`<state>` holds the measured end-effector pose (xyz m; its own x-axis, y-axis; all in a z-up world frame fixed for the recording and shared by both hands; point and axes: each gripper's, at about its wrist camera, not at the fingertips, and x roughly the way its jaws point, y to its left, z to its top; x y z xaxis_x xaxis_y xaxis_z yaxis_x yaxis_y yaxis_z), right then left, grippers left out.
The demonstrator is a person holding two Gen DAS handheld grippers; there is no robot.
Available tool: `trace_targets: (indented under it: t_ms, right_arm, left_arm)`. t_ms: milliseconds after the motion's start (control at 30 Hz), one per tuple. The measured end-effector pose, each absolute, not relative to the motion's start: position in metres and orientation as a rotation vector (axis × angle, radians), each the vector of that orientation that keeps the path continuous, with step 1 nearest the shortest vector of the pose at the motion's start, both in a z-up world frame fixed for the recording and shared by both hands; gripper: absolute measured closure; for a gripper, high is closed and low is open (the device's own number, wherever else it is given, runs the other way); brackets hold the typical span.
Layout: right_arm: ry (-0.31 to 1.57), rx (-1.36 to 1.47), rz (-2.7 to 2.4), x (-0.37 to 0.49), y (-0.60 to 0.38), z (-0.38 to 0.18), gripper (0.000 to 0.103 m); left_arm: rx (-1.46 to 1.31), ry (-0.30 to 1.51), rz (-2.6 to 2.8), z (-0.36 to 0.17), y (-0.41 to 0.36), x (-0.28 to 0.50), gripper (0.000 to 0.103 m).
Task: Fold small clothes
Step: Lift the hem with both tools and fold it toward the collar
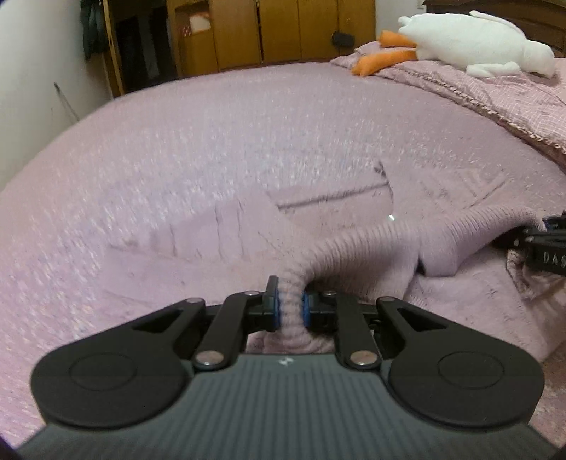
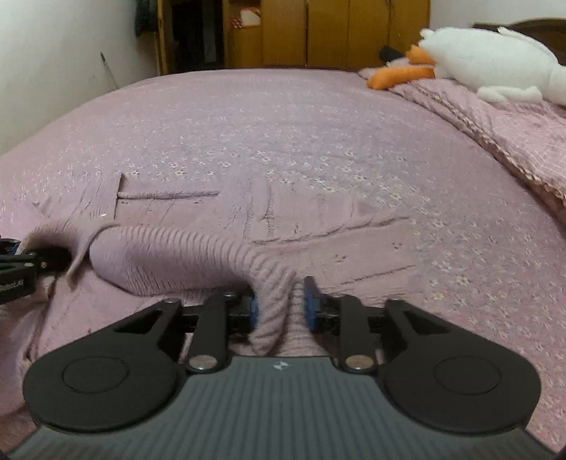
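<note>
A pink ribbed knit garment [image 1: 357, 240] lies spread on a pink bedspread, its near hem lifted. My left gripper [image 1: 292, 306] is shut on the ribbed hem, which bunches between the blue pads. In the right wrist view the same garment [image 2: 169, 254] stretches leftward, and my right gripper [image 2: 279, 308] holds a fold of the hem; the jaws stand a little apart with cloth between them. The right gripper shows at the right edge of the left wrist view [image 1: 544, 247]; the left one shows at the left edge of the right wrist view [image 2: 16, 272].
A white plush goose with orange feet [image 1: 474, 46] lies on a folded pink blanket [image 1: 495, 102] at the back right, also in the right wrist view [image 2: 495, 63]. Wooden wardrobes [image 2: 318, 32] stand beyond the bed. A white wall [image 1: 39, 88] is at the left.
</note>
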<state>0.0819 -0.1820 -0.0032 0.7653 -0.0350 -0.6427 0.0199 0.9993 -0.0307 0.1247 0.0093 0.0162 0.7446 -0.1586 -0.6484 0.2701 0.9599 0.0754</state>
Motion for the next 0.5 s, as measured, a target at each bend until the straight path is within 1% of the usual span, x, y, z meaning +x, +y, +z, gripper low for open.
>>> trace_targets:
  t_ms: [200,233,267,300,333,367,433,500]
  right_arm:
    - [0.7,0.028,-0.016,0.085,-0.19,-0.002,0.064]
    - [0.702,0.041,-0.012,0.084,-0.192,0.0,0.06]
    - [0.703,0.057,-0.006,0.083,-0.193,0.002,0.054]
    - [0.703,0.068,0.0,0.078,-0.193,0.004,0.05]
    - [0.705,0.077,0.011,0.075,-0.194,0.007,0.043]
    - [0.703,0.081,0.022,0.071,-0.195,0.01,0.037]
    - [0.692,0.081,0.028,0.061,-0.196,0.018,0.032]
    - [0.679,0.069,0.028,0.05,-0.197,0.024,0.031]
  left_arm:
    - [0.165,0.686,-0.229,0.011,0.007,0.124,0.086]
    - [0.165,0.685,-0.232,0.012,0.009,0.123,0.083]
    - [0.167,0.686,-0.232,0.013,0.01,0.119,0.077]
    - [0.168,0.688,-0.23,0.015,0.012,0.119,0.073]
    - [0.163,0.69,-0.225,0.017,0.014,0.118,0.066]
    - [0.151,0.692,-0.22,0.021,0.017,0.116,0.062]
    - [0.127,0.695,-0.224,0.026,0.023,0.112,0.061]
    - [0.124,0.693,-0.238,0.033,0.027,0.106,0.06]
